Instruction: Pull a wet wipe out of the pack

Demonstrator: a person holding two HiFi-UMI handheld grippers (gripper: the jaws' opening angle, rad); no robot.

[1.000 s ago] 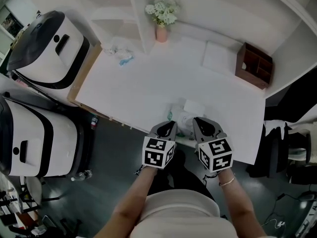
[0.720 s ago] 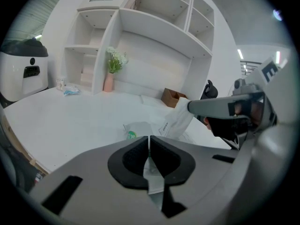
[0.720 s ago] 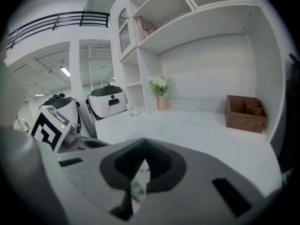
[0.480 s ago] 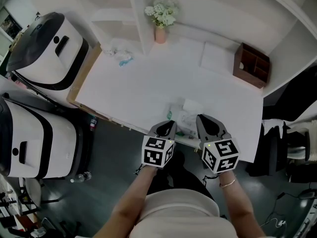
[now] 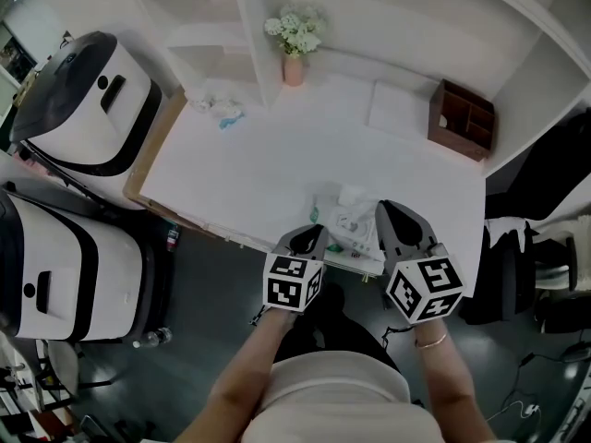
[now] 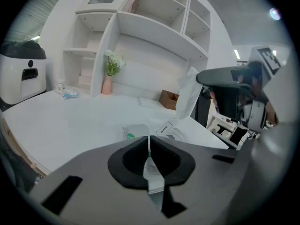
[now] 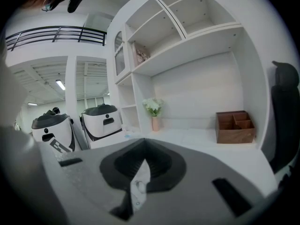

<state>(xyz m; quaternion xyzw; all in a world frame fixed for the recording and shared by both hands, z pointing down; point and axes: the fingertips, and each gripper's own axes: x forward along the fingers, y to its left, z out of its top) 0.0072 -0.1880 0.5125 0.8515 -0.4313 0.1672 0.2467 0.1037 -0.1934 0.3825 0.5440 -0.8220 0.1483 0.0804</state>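
The left tool [image 6: 149,143] is clamped on a thin edge of the soft white wet-wipe pack [image 5: 343,226] with green print. It pins the pack at the six o'clock edge of the white worktop [image 5: 277,164]. The right tool [image 7: 141,163], at three o'clock of the left and raised, is pinched tight on a white wet wipe [image 6: 189,93] that hangs down toward the pack, beside its lifted "OPEN" flap [image 6: 164,128]. Further out stand a pink vase of white flowers [image 5: 294,61] at twelve o'clock and a brown wooden organiser [image 5: 460,120] at two.
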